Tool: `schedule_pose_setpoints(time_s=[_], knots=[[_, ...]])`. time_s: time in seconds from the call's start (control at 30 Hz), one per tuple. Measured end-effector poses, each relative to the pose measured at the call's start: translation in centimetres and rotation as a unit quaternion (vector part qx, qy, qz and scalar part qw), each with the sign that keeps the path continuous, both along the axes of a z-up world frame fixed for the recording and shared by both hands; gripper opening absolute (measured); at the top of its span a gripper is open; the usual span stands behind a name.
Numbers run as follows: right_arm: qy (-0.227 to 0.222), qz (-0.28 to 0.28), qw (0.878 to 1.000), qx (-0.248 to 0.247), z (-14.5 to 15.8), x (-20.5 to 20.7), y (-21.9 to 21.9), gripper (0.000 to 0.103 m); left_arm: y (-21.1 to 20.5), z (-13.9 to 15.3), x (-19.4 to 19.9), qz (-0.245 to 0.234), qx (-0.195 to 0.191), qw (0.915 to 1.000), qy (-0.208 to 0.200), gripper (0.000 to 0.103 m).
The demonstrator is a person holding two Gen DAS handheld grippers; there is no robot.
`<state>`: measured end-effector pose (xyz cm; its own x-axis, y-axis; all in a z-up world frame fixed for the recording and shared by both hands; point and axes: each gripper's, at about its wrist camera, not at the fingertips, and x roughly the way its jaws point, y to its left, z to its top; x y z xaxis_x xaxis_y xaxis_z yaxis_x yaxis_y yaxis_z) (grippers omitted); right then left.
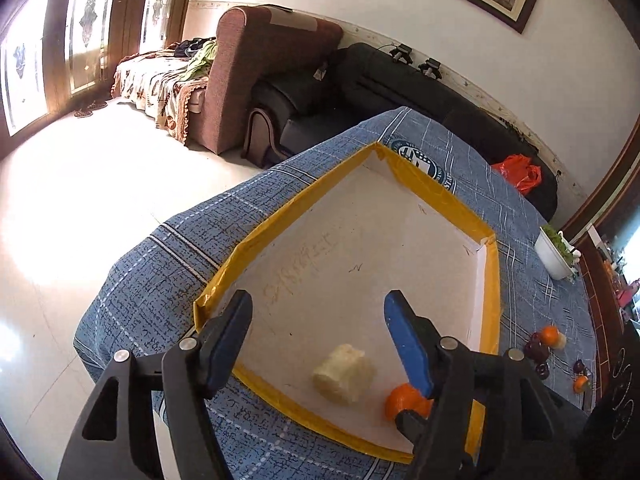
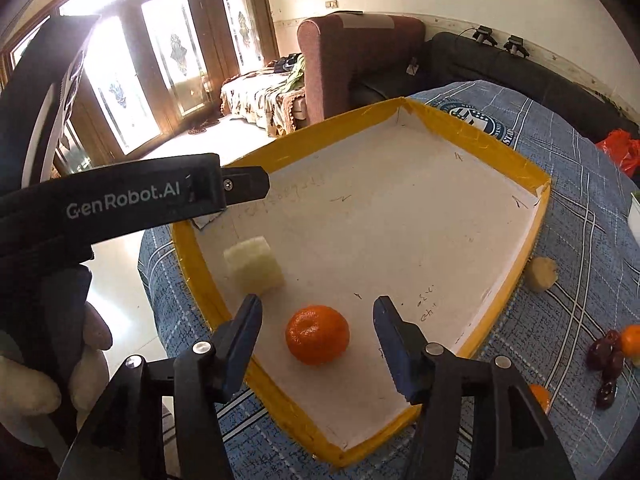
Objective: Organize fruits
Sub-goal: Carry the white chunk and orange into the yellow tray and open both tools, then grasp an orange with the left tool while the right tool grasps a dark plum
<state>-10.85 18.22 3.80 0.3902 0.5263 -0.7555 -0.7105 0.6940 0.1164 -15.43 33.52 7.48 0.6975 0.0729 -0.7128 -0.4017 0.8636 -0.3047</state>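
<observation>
A shallow tray (image 1: pixel 224 276) (image 2: pixel 472 128) with a yellow taped rim and a white floor lies on the blue checked tablecloth. On its floor rest a pale yellow fruit chunk (image 1: pixel 344 374) (image 2: pixel 254 264) and an orange (image 2: pixel 317 334) (image 1: pixel 402 400). My left gripper (image 1: pixel 318 308) hangs open over the near part of the tray, with the chunk below its fingers and no contact. In the left wrist view its right finger hides part of the orange. My right gripper (image 2: pixel 317 308) is open too; the orange sits between its fingers with gaps on both sides.
Outside the tray on the cloth lie another pale chunk (image 2: pixel 540 274), dark red fruits (image 2: pixel 606 360) (image 1: pixel 536 350) and more oranges (image 2: pixel 632 338) (image 1: pixel 550 334). A white bowl of greens (image 1: pixel 556 252) stands at the right. A gloved hand (image 2: pixel 32 384) shows at lower left. Sofas stand behind the table.
</observation>
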Motion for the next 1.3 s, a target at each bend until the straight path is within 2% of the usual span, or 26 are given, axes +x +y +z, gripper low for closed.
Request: schedule_pose_setpoints(time_s=[0.23,0.43,0.57,0.77,0.97,1.3], knots=[[0.003,-0.042,0.998,0.05,1.9,-0.2,-5.2,0.066,-3.3,1.6,0.1,-0.025,0.007,0.9996,-0.013,0.075],[0.017,-0.118,0.989,0.087,1.6,0.8,-13.0,0.068,-8.4,2.9,1.0,-0.093,0.034,0.9948,-0.024,0.077],[0.027,-0.191,0.976,0.098,0.8,2.0,-19.7,0.068,-12.4,3.1,1.4,-0.15,0.058,0.9866,-0.03,0.078],[0.038,-0.281,0.955,0.088,-0.6,3.4,-27.2,0.067,-18.6,1.7,1.9,-0.248,0.087,0.9647,-0.023,0.078],[0.039,-0.304,0.95,0.068,-1.5,4.4,-28.7,0.067,-23.2,-0.9,2.7,-0.319,0.105,0.9419,0.0,0.078],[0.036,-0.267,0.963,0.025,-3.2,7.6,-25.9,0.066,-24.0,-3.9,5.0,-0.335,0.1,0.9362,0.039,0.078]])
